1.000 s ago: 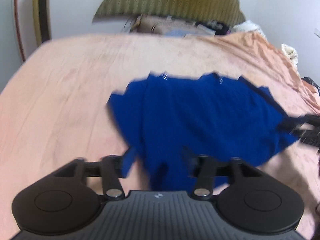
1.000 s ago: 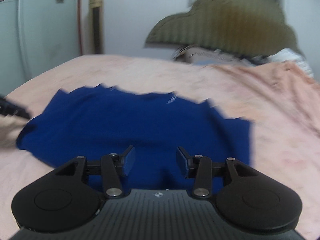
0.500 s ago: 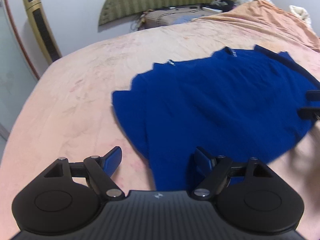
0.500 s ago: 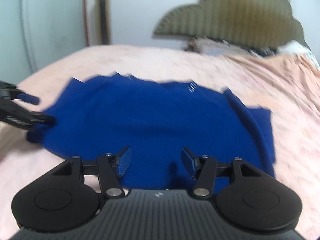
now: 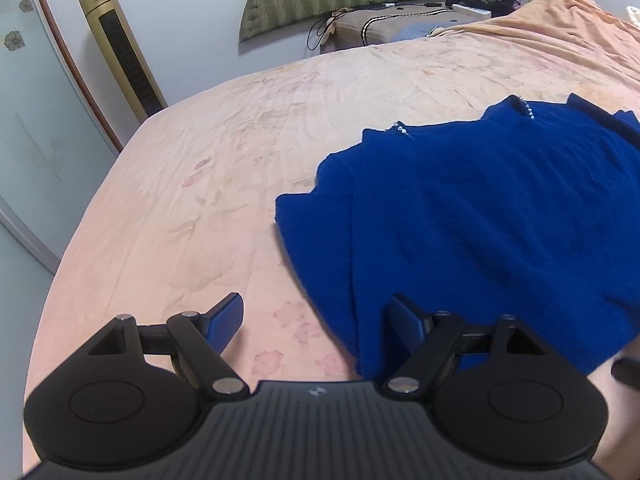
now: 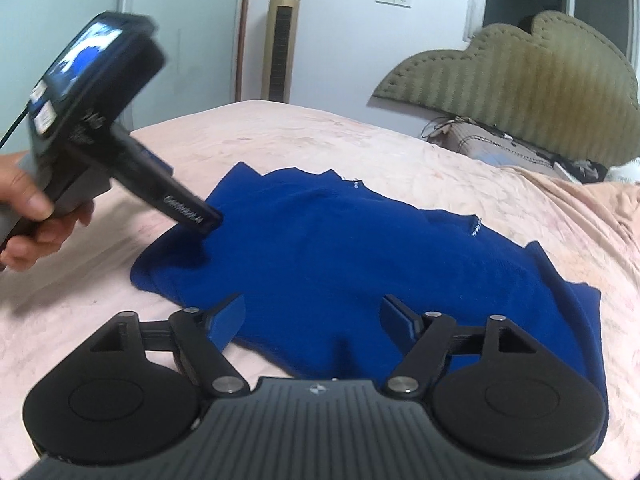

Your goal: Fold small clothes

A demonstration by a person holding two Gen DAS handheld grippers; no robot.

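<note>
A deep blue knitted top [image 5: 480,220] with small sparkling stones at its neckline lies spread on the pink bed sheet [image 5: 200,200]. My left gripper [image 5: 316,320] is open and holds nothing. Its left finger hangs over bare sheet and its right finger over the top's near left edge. In the right wrist view a hand holds the left gripper [image 6: 190,196] above the left edge of the top [image 6: 340,248]. My right gripper [image 6: 312,316] hovers over the top's near hem with its jaws opening. Only the cloth below shows between them, none of it pinched.
An olive padded headboard [image 6: 520,72] stands at the far end of the bed, with a pillow and cables [image 5: 380,28] below it. An orange blanket [image 5: 560,20] is bunched at the far right. A gold tower fan [image 5: 120,48] stands by the wall beside a frosted glass door [image 5: 24,140].
Both grippers' jaws have spread wider. The left wrist view has swung left, so the top now sits at its right. The left gripper and its hand have come up into the right wrist view.
</note>
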